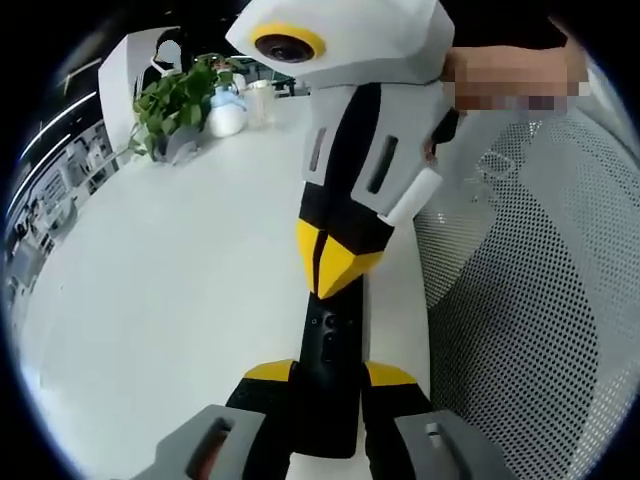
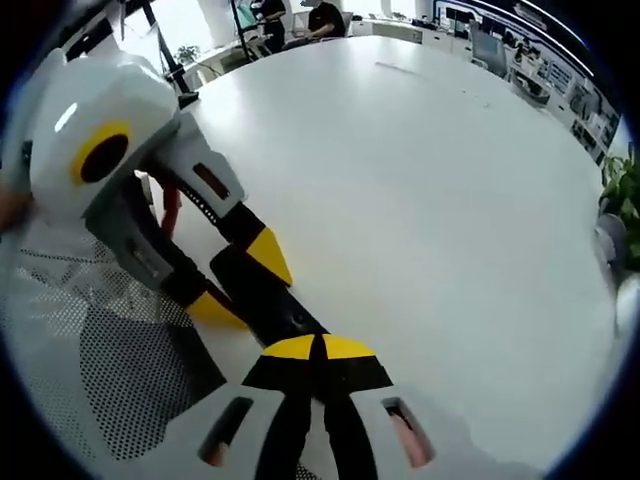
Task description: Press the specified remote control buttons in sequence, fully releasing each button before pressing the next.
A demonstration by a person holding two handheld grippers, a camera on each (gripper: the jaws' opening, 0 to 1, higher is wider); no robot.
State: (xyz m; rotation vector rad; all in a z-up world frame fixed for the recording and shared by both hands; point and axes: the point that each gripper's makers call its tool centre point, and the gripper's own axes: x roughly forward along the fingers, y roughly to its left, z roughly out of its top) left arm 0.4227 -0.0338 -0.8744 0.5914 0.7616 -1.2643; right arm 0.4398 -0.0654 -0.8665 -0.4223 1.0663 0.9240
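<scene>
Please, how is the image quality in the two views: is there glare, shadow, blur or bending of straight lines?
Left gripper view: even bright light, white table nearly washed out, the black remote control sharp, the plant bent by the fisheye. Right gripper view: the table curves strongly, soft shadow beside the remote control, far desks slightly blurred.

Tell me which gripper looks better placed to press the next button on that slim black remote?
Probably the right gripper: its shut yellow tips sit over the slim black remote control's buttons, while the left gripper clamps the remote from both sides, steadying it on the white table.
</scene>
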